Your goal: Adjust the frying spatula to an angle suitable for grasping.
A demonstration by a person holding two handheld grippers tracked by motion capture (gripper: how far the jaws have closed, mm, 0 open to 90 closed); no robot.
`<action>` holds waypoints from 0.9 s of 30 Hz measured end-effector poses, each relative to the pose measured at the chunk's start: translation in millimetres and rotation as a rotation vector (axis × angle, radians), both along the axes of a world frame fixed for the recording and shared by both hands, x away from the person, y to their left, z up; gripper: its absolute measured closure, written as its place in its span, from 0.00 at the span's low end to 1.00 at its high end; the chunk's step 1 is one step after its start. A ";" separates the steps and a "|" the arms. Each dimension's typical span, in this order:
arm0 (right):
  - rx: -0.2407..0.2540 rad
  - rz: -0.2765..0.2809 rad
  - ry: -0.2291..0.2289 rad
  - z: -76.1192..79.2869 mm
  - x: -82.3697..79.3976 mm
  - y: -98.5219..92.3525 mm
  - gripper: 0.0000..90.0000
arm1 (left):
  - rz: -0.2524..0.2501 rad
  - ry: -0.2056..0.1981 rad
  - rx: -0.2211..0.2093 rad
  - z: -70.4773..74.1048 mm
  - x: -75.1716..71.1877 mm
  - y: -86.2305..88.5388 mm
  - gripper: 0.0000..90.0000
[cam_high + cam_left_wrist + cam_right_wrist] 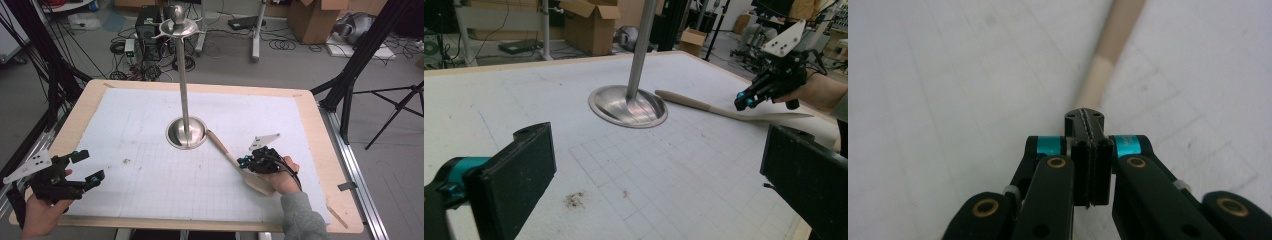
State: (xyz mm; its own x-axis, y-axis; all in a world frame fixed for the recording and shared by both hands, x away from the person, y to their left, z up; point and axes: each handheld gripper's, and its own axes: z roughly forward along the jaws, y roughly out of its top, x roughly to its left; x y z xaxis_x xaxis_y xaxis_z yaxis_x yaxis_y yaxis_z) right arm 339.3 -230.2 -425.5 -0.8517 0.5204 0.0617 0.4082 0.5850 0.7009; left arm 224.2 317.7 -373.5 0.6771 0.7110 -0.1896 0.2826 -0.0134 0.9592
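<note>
The long pale wooden spatula [235, 162] lies flat on the white gridded sheet [150, 150], its handle end touching the round base of the tall steel stand [185, 131]; the right gripper [245, 161] sits over the spatula near its blade, jaws pressed together; the left gripper [85, 167] rests near the table's left edge, jaws spread wide, nothing between them

Wood table [320, 130] w/ gridded sheet [150, 150], metal stand [186, 132], wooden spatula [227, 155].
</note>
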 end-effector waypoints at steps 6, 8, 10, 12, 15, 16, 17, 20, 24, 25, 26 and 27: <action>-0.015 0.085 0.005 1.8 -6.8 16.5 1.00 | -0.010 0.007 0.001 -0.6 2.4 -4.0 0.02; -0.079 0.104 0.011 -1.7 -8.4 24.4 1.00 | -0.011 0.007 0.002 -0.6 2.6 -4.6 0.02; -0.143 0.119 -0.001 -5.0 -8.5 29.0 1.00 | -0.011 0.009 0.002 -1.0 2.8 -4.3 0.02; -0.150 0.107 0.008 -3.9 -7.8 28.5 1.00 | -0.009 0.008 0.002 -1.2 2.4 -2.9 0.02; -0.164 0.101 -0.003 -3.7 -7.8 26.5 1.00 | -0.004 0.008 -0.003 -1.2 1.7 -1.3 0.02; -0.169 0.099 -0.005 -3.4 -7.4 25.4 1.00 | -0.006 0.007 -0.001 -1.1 1.5 -0.8 0.02; -0.172 0.091 -0.006 -3.4 -7.3 24.1 1.00 | -0.004 0.008 -0.004 -1.1 1.2 -0.7 0.02; -0.176 0.080 -0.007 -3.2 -6.5 21.1 1.00 | -0.002 0.008 -0.006 -1.1 0.8 -0.7 0.02; -0.169 0.070 -0.011 -3.6 -4.5 15.6 1.00 | -0.003 0.010 -0.003 -1.4 0.7 -0.3 0.02; -0.171 0.081 -0.014 -3.5 -4.1 13.5 1.00 | -0.002 0.010 -0.003 -1.5 0.5 -0.2 0.02; -0.170 0.082 -0.014 -3.6 -3.9 12.0 1.00 | -0.002 0.011 -0.006 -1.6 0.3 -0.2 0.02; -0.168 0.081 -0.010 -3.5 -3.4 10.3 1.00 | -0.001 0.011 -0.003 -1.6 0.0 0.4 0.02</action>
State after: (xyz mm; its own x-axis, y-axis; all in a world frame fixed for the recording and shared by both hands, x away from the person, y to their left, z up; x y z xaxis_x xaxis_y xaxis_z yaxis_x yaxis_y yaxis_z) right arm 335.9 -219.9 -429.0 -0.8916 0.4519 -0.0291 0.3480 0.7248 0.5946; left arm 224.1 318.0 -375.1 0.6758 0.7097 -0.1991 0.2929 -0.0108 0.9561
